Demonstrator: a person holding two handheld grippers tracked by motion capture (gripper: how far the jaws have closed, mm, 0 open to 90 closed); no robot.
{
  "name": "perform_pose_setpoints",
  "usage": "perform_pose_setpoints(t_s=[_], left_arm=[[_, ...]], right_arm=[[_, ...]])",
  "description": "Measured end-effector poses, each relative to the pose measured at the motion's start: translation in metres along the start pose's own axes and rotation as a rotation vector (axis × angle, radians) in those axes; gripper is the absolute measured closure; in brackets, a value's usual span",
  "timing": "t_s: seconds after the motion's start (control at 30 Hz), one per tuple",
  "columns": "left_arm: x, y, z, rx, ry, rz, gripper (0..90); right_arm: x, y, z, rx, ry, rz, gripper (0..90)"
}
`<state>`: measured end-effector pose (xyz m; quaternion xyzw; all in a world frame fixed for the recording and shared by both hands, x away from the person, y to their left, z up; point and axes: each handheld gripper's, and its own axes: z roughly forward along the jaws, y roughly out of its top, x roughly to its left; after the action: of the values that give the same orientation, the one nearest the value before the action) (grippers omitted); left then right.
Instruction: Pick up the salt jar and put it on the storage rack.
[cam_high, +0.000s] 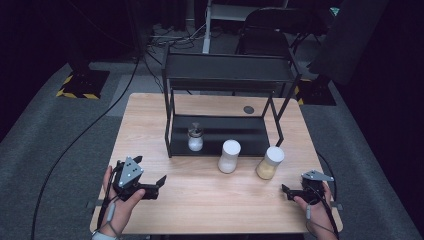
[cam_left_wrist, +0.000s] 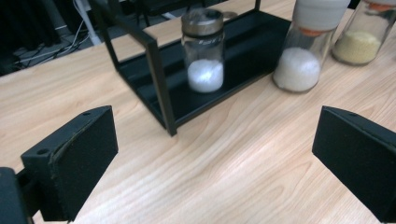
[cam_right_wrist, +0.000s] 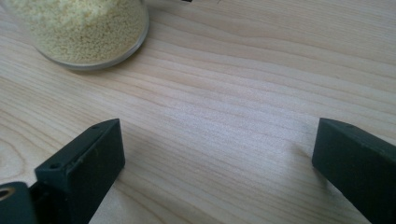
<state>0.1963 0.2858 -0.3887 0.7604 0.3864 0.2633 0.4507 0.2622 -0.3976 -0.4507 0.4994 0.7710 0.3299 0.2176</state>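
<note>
Worktop (cam_high: 200, 200): we see a big light wooden top with everything standing on it.
Rack (cam_high: 220, 135): a black metal rack with two shelves stands at the far middle of the worktop. Its low shelf sits right on the wood.
Left hand-held gripper (cam_high: 150, 186): it is near the left front edge, held in the person's left hand (cam_high: 117, 202). Its black jaws are spread wide with nothing between them. In the left gripper view they point toward the rack and the jars.
Right hand-held gripper (cam_high: 291, 191): it is near the right front edge, held in the person's right hand (cam_high: 315, 207). Its jaws are spread wide too, with only bare wood between them.
White jar (cam_high: 229, 156): it stands upright on the wood, just in front of the rack. It has white stuff inside and a white lid.
Yellow jar (cam_high: 270, 163): it stands to the right of the white jar, with a small gap between them. It holds tiny yellow grains. It is the jar nearest the right hand-held gripper, but they are apart.
Small jar (cam_high: 195, 138): it stands on the rack's low shelf, near the left end. It has a metal lid and some white powder at the bottom.
</note>
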Motion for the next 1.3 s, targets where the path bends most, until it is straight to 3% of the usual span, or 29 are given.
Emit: perform_pose_setpoints(t_s=[0.2, 0.53, 0.67, 0.97, 1.1, 1.23, 1.3], left_arm=[[0.001, -0.022, 0.0, 0.017, 0.016, -0.032, 0.3], [0.007, -0.049, 0.004, 0.062, 0.028, -0.025, 0.3], [0.012, -0.057, 0.006, 0.087, 0.038, -0.051, 0.4], [0.018, -0.062, 0.013, 0.182, 0.062, -0.091, 0.9], [0.02, -0.057, 0.02, 0.266, 0.077, -0.12, 1.0], [0.019, -0.055, 0.026, 0.328, 0.088, -0.116, 1.3], [0.021, -0.054, 0.027, 0.339, 0.079, -0.133, 0.6]], right_arm=[[0.0, 0.0, 0.0, 0.0, 0.0, 0.0, 2.4], [0.0, 0.0, 0.0, 0.0, 0.0, 0.0, 2.4], [0.0, 0.0, 0.0, 0.0, 0.0, 0.0, 2.4], [0.0, 0.0, 0.0, 0.0, 0.0, 0.0, 2.4], [0.0, 0.0, 0.0, 0.0, 0.0, 0.0, 2.4], [0.0, 0.0, 0.0, 0.0, 0.0, 0.0, 2.4], [0.0, 0.0, 0.0, 0.0, 0.0, 0.0, 2.4]])
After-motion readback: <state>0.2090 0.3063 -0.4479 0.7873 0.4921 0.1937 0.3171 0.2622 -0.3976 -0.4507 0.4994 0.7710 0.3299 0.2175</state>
